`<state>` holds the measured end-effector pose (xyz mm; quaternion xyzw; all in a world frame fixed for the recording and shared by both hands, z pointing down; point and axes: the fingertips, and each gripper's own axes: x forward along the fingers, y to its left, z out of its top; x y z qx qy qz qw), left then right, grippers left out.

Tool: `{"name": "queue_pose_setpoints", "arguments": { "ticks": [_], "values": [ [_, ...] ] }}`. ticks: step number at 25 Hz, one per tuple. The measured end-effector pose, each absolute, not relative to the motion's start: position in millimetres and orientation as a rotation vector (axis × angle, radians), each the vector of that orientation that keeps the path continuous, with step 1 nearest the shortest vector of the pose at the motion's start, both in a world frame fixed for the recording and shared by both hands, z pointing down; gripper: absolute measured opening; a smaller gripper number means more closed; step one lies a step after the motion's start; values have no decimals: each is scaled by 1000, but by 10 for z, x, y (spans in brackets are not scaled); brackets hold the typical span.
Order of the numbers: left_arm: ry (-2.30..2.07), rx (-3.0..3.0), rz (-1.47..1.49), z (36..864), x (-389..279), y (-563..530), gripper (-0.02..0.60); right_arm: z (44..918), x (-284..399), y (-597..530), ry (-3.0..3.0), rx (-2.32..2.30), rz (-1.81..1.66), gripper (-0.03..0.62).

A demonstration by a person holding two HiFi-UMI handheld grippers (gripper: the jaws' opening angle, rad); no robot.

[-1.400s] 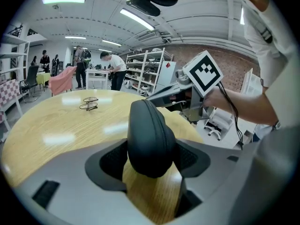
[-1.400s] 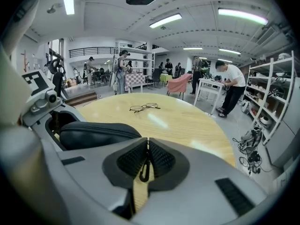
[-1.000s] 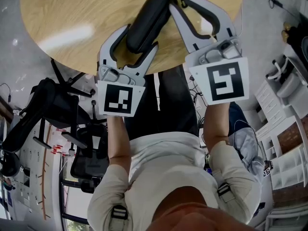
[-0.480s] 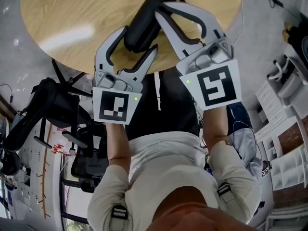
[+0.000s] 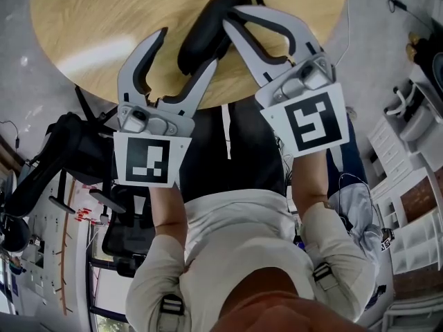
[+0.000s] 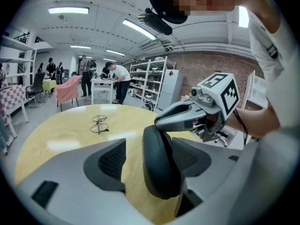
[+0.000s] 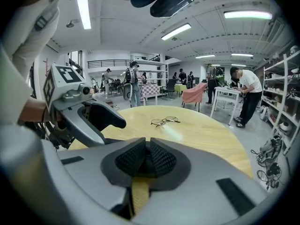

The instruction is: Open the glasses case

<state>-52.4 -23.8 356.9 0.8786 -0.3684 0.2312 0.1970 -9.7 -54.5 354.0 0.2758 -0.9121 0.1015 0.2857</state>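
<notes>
A black glasses case hangs over the round wooden table, closed as far as I can see. My right gripper is shut on its far end; in the right gripper view the pads meet on a thin dark edge. My left gripper is open, its jaws spread wide on either side of the case's near end. In the left gripper view the case stands upright between the pads, next to the right pad and well apart from the left pad.
Wire-framed glasses lie folded on the table farther out, also in the right gripper view. Black office chairs stand left of me and white shelving on my right. People stand around tables in the background.
My left gripper has opened off the case and drawn back to the left. The right gripper shifted slightly left and keeps its hold on the case's far end.
</notes>
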Motion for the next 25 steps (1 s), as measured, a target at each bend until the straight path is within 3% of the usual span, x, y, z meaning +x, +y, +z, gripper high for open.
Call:
{"name": "queue_pose_setpoints", "arguments": {
  "ticks": [9, 11, 13, 25],
  "values": [
    [-976, 2491, 779, 3692, -473, -262, 313, 3579, -77, -477, -2416, 711, 269, 48],
    [-955, 2490, 781, 3721, -437, -264, 262, 3583, -89, -469, -2403, 708, 256, 40],
    [-940, 2499, 777, 3727, -396, -273, 169, 3581, -93, -479, -2395, 708, 235, 37],
    [-998, 2426, 729, 3738, -477, -338, 155, 3578, -93, -364, -2373, 684, 234, 23]
  ]
}}
